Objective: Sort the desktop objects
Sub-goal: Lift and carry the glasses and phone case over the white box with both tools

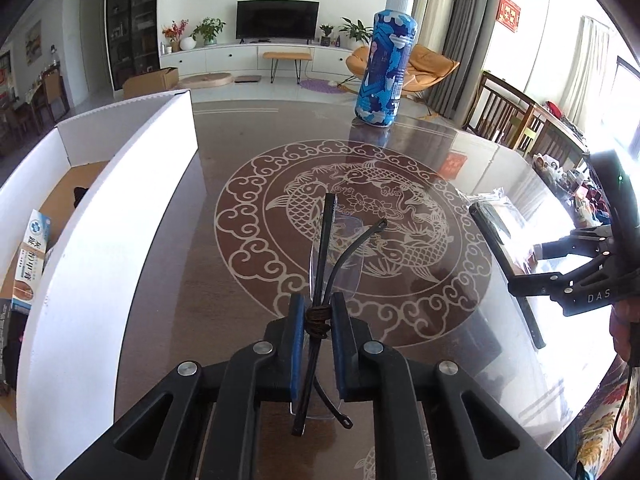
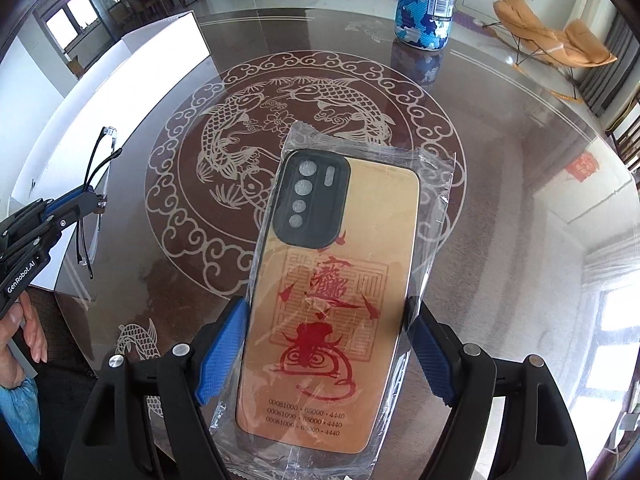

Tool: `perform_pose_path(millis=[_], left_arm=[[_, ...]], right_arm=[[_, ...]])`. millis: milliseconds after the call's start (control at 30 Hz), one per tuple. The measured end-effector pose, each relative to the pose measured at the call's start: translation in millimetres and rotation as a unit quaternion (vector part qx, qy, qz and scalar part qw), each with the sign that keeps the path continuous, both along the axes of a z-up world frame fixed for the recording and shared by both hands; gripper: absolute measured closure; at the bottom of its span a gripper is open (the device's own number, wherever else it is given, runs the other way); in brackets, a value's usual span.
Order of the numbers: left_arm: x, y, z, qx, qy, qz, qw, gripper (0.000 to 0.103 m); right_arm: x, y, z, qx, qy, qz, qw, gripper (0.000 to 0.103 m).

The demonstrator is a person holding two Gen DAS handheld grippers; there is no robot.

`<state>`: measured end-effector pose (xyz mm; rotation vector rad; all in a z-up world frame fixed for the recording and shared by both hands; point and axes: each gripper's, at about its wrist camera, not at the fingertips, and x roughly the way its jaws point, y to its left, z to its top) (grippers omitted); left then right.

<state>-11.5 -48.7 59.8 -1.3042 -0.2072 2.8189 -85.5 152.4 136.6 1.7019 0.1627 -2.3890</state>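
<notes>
Above the glass-topped table [image 1: 248, 128], both grippers were loaded. Left gripper [image 1: 316, 320]: jaws drawn narrow, clamped on folded glasses [image 1: 326, 240] at the point where a brown cord is wound round the frame; black temples and clear lenses stuck out ahead of the blue pads [image 1: 297, 344] and a little behind them. The glasses were held off the table, over the fish medallion [image 1: 416, 248].

Right gripper [image 2: 326, 354]: jaws spread to about the width of a phone case [image 2: 340, 280] and gripping its long edges through a clear plastic sleeve [image 2: 434, 184]. Case gold with red print, black camera surround toward the far end; held flat above the table.

White box [image 1: 100, 240] stood at the table's left edge, just left of the left gripper. Inside it lay a toothpaste carton [image 1: 34, 256] against the near wall, plus a dark item I could not identify.

Blue patterned bottle [image 1: 386, 64], white cap, stood upright on the far side of the table, well apart from both grippers.
</notes>
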Motion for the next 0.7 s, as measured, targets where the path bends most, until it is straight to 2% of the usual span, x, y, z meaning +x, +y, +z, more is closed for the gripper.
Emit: perform_pose_path(millis=[200,367,567,700], left_arm=[[23.7,-22.3,27.2,0.027,0.016,0.022,0.9993,0.091],[34.8,-59.7,56.1,0.047,0.021,0.046,0.9976,0.091],[51.8,-129.0,93.5,0.028,0.035,0.095,0.9944,0.091],[65.0,-181.3,102.2,0.013,0.032,0.134,0.9903,0.091]], right_arm=[[-4.9,-23.5,10.4,-0.005,0.006,0.016,1.000,0.024],[-18.8,-61.1,23.3,-0.013,0.011,0.038,0.999,0.024],[-41.4,-127.3,65.7,-0.014,0.038,0.083,0.996,0.024],[-59.8,-192.2,89.8,-0.032,0.055,0.118,0.991,0.024]])
